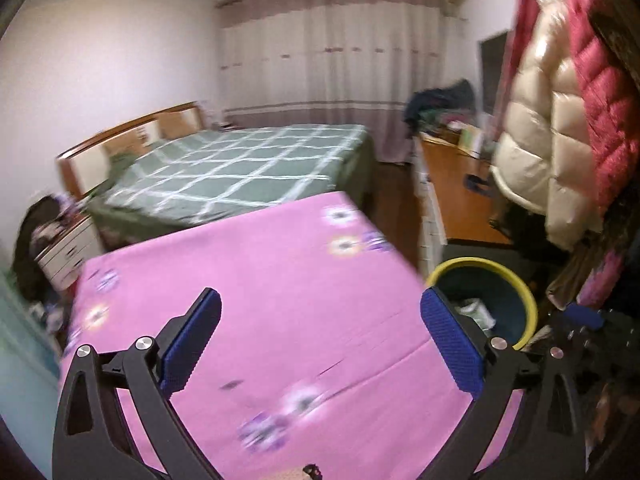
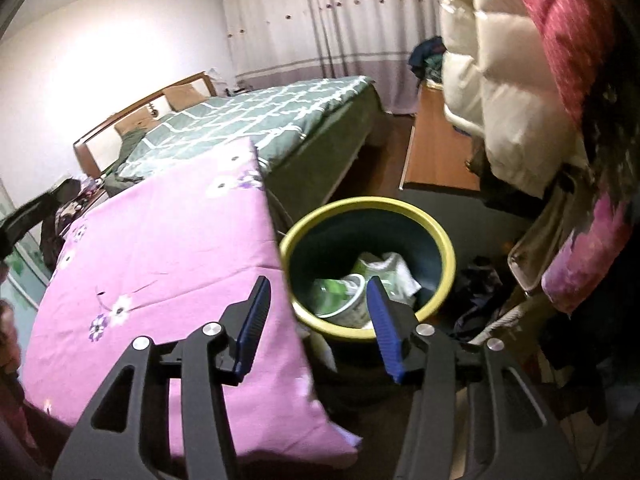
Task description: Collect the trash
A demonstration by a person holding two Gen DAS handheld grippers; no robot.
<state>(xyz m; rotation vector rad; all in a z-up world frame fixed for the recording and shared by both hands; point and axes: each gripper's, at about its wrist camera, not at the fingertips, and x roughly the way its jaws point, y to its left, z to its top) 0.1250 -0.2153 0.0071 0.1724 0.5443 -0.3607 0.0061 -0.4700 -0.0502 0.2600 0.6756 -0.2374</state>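
A dark bin with a yellow rim [image 2: 440,240] stands on the floor beside a pink flowered cloth surface [image 2: 160,240]. Green and white trash [image 2: 360,284] lies inside it. My right gripper [image 2: 318,300] is open and empty, held above the bin's near rim. My left gripper [image 1: 320,316] is open wide and empty above the pink cloth [image 1: 280,280]. The bin also shows at the right in the left wrist view [image 1: 520,284], with white trash [image 1: 478,312] inside.
A bed with a green checked cover [image 1: 240,164] lies behind the pink surface. Puffy cream and red jackets [image 1: 560,120] hang at the right above a wooden desk [image 1: 452,192]. Dark clothes and bags [image 2: 480,292] lie on the floor right of the bin.
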